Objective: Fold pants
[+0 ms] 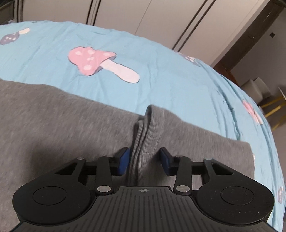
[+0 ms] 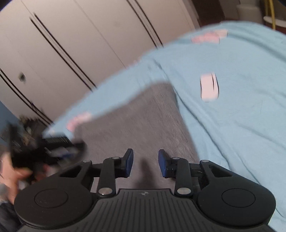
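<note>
Grey knit pants (image 1: 62, 125) lie spread on a bed covered by a light-blue sheet (image 1: 169, 75), reaching from the near edge of the bed toward its middle. Left wrist view, nearest: the left gripper (image 1: 144, 161) stands with its jaws apart, blue pads (image 1: 124, 160) on either side of a raised ribbed fold of the pants (image 1: 144, 135); the right pad is clear of the fabric, while contact at the left pad cannot be determined. Beyond the fold, the flat grey cloth ends in a straight edge, past which the sheet shows a pink mushroom print (image 1: 100, 62). Farthest, pale wardrobe doors (image 1: 143, 16) with dark vertical seams.

Right wrist view, nearest: the right gripper (image 2: 146, 163) hovers over the pants (image 2: 135, 121) with jaws apart and nothing between them; its shadow falls on the cloth. To its left, blurred, the person's hand (image 2: 16, 176) grips the other gripper (image 2: 53, 148) at the pants' edge. Beyond, a rounded corner of grey fabric lies on the sheet (image 2: 241, 116), then the wardrobe doors (image 2: 80, 35).
</note>
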A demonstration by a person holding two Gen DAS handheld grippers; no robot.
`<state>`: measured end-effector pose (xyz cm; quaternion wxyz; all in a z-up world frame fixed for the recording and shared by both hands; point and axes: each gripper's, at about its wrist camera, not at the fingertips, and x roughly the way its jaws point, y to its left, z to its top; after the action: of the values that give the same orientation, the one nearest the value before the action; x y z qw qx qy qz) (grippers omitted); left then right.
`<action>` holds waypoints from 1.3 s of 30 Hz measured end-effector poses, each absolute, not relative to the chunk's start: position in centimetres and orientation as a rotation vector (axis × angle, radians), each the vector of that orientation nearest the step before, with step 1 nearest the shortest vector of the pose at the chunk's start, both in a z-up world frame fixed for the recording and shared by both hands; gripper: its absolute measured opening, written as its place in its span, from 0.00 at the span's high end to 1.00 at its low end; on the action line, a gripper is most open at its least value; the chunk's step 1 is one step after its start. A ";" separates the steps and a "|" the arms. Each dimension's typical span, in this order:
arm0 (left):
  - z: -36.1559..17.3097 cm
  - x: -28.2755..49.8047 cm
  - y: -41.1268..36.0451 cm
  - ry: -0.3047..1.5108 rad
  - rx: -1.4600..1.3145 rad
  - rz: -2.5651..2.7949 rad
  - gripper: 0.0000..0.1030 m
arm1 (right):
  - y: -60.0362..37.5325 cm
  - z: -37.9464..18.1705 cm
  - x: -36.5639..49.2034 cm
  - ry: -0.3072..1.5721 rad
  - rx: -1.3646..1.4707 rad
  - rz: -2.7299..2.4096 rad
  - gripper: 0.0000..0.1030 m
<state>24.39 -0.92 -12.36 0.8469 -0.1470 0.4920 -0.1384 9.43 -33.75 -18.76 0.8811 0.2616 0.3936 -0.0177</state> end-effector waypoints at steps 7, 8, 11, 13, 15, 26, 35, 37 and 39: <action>-11.7 23.7 -1.1 0.941 -0.299 -0.216 0.59 | -35.9 -19.2 9.1 0.773 0.583 -0.030 1.00; -11.5 23.2 -0.5 0.927 -0.302 -0.187 0.46 | -36.0 -19.0 8.8 0.759 0.579 -0.034 1.00; -10.1 21.0 1.8 0.822 -0.219 -0.030 0.41 | -36.9 -17.4 8.6 0.682 0.586 -0.069 0.97; -9.5 19.9 3.8 0.776 -0.241 0.037 0.23 | -37.4 -16.4 9.2 0.655 0.613 -0.063 0.93; -9.2 18.6 5.9 0.755 -0.327 0.037 0.14 | -37.1 -16.0 10.9 0.653 0.624 0.001 0.93; -11.3 13.2 18.0 0.769 -0.571 0.158 0.06 | -36.6 -18.3 13.5 0.665 0.455 -0.189 1.00; -13.3 8.8 32.0 0.665 -0.937 0.201 0.05 | -33.4 -18.0 8.8 0.614 0.682 0.004 0.26; -14.1 8.9 34.1 0.652 -0.959 0.197 0.05 | -32.8 -19.2 8.9 0.667 0.662 -0.012 0.26; -15.1 9.7 35.6 0.672 -1.012 0.152 0.05 | -32.5 -19.1 8.5 0.658 0.624 -0.015 0.26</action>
<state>9.72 35.60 -15.07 0.8184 -0.4751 0.3152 0.0715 8.50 -32.48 -19.07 0.8989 0.3015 0.3178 -0.0073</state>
